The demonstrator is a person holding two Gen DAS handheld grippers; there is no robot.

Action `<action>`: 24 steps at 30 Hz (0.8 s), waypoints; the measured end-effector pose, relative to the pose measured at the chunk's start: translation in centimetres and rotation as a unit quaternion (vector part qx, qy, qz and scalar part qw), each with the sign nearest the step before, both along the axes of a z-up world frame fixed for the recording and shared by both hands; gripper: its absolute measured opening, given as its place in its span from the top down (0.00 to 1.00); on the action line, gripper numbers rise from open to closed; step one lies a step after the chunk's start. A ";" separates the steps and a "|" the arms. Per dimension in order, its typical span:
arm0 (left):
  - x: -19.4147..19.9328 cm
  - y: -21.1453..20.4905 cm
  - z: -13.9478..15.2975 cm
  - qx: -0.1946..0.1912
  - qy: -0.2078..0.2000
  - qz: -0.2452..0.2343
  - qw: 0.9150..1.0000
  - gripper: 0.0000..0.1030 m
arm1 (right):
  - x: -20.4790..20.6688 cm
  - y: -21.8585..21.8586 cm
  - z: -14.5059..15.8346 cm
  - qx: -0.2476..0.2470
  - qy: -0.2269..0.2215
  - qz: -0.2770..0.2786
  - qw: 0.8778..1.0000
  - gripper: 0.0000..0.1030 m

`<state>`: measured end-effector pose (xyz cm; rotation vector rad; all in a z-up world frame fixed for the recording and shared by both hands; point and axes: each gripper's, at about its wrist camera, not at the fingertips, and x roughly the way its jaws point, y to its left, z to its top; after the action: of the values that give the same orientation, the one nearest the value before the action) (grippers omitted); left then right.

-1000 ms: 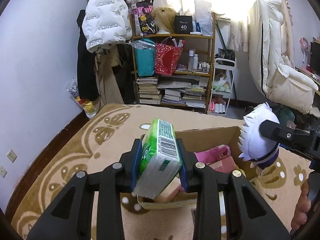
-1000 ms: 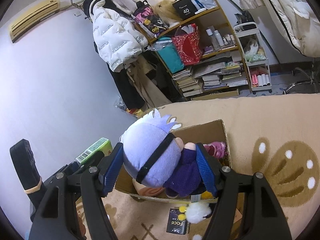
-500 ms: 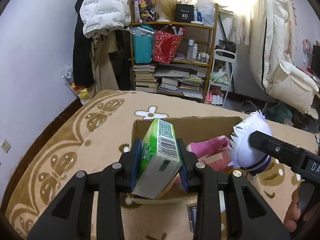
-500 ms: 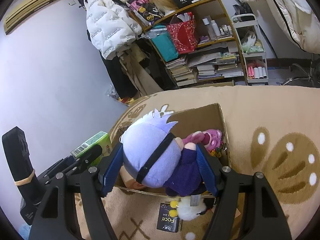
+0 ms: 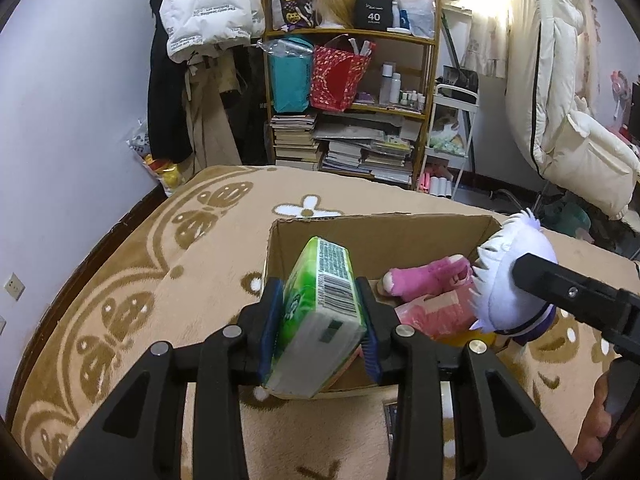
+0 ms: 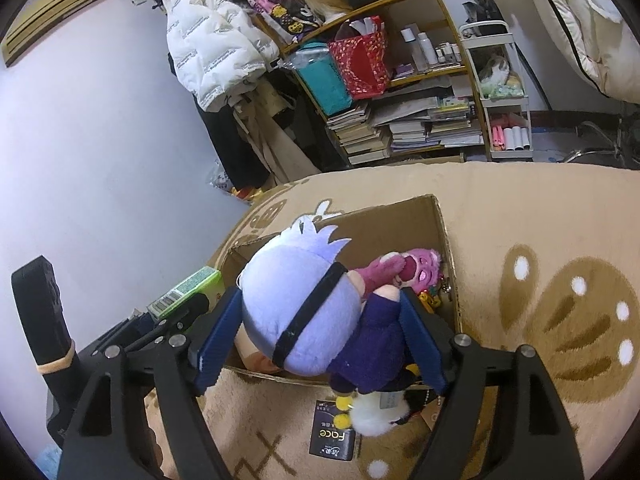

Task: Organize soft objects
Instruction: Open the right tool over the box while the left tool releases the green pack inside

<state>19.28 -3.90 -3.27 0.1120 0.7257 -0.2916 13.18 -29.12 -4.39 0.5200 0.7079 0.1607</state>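
My left gripper (image 5: 318, 292) holds a green tissue pack (image 5: 320, 320) on edge above the near left corner of an open cardboard box (image 5: 380, 232). Its jaws are opening, and the pads still touch the pack. My right gripper (image 6: 322, 296) carries a plush doll (image 6: 296, 296) with a pale lilac head, black band and purple body over the box (image 6: 400, 216). Those jaws are opening too, with the doll still between the pads. A pink plush (image 5: 424, 280) lies inside the box. The doll (image 5: 508, 280) also shows at the right of the left wrist view.
The box stands on a beige patterned rug (image 5: 160, 280). A black packet (image 6: 332, 436) and a white fluffy thing (image 6: 372, 416) lie in front of the box. A crowded bookshelf (image 5: 352, 120) and hanging coats (image 5: 208, 12) stand behind. A hand (image 5: 596, 432) grips the right tool.
Both grippers have sunk toward the box and tipped downward, so more of its inside shows. The right jaws stand a little wider around the doll.
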 end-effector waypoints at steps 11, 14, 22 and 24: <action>-0.5 0.4 0.1 -0.001 -0.011 0.012 1.000 0.23 | 0.2 0.0 0.1 -0.008 0.008 -0.006 1.000 0.04; -0.8 0.7 0.1 0.001 -0.009 0.012 1.000 0.15 | -0.1 -0.3 0.3 -0.001 0.002 -0.010 1.000 0.03; -1.7 1.7 1.0 0.001 -0.017 0.029 0.999 0.00 | -1.1 -0.7 1.5 -0.011 -0.013 -0.023 1.000 0.00; -2.0 2.2 1.4 0.004 -0.022 0.036 0.999 0.00 | -1.3 -1.0 1.7 -0.010 -0.011 -0.027 1.000 0.00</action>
<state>17.30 -1.75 -1.86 0.0995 0.6857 -0.2166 11.91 -30.14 -2.72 0.5169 0.6724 0.1097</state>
